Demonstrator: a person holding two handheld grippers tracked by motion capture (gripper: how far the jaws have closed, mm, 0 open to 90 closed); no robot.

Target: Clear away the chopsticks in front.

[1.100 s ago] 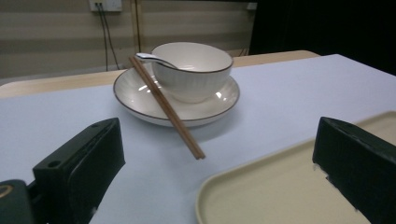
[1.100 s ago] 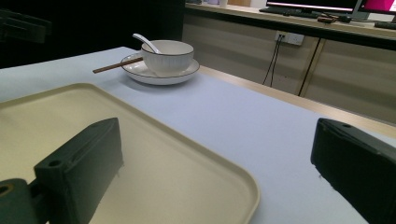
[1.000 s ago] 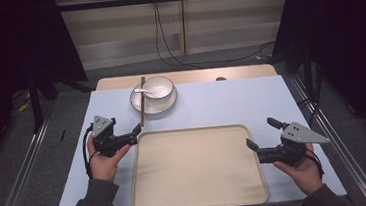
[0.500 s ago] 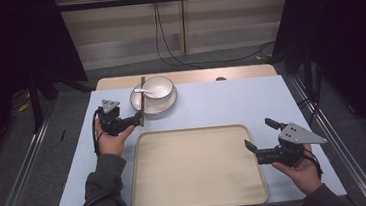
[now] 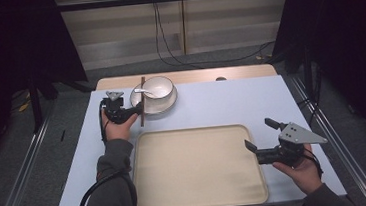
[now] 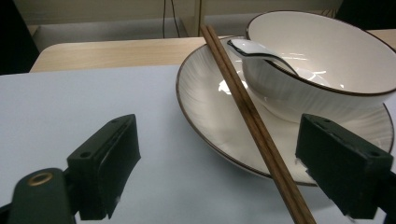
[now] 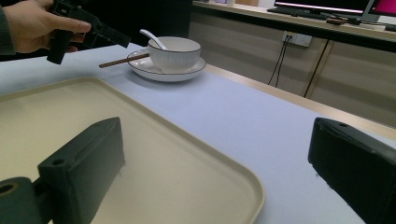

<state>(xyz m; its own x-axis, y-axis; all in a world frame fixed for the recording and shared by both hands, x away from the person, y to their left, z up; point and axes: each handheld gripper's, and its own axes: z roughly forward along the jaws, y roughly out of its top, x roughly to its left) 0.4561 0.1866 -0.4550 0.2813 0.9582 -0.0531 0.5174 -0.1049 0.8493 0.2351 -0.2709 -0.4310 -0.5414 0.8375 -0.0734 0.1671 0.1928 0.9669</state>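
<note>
Left gripper (image 5: pixel 135 108): hovering at the far left of the table, jaws spread wide and holding nothing; in the left gripper view the two black jaws are standing on either side of the near end of the chopsticks, not touching them.
Pair of brown wooden chopsticks (image 6: pixel 250 114): lying side by side across the left rim of the saucer, near end reaching out over the table surface, far end pointing away past the bowl; not yet gripped.
Ribbed white saucer with dark rim (image 5: pixel 144 109): sitting at the far left of the pale blue table surface (image 5: pixel 231 104), carrying the bowl.
White round ceramic bowl with dark rim (image 5: pixel 158 88): standing upright on the saucer, with a white ceramic spoon (image 6: pixel 254 50) leaning inside it, handle toward the chopsticks.
Cream rectangular plastic tray (image 5: pixel 196 167): lying in the near centre, nothing loaded on it.
Right gripper (image 5: pixel 255 149): hanging over the right edge of the tray, jaws wide apart, empty, well apart from the dishes.
Progress: judged as early; the approach to the chopsticks is looking complete, while closing, lifting and any transfer of tableware toward the tray are remaining.
</note>
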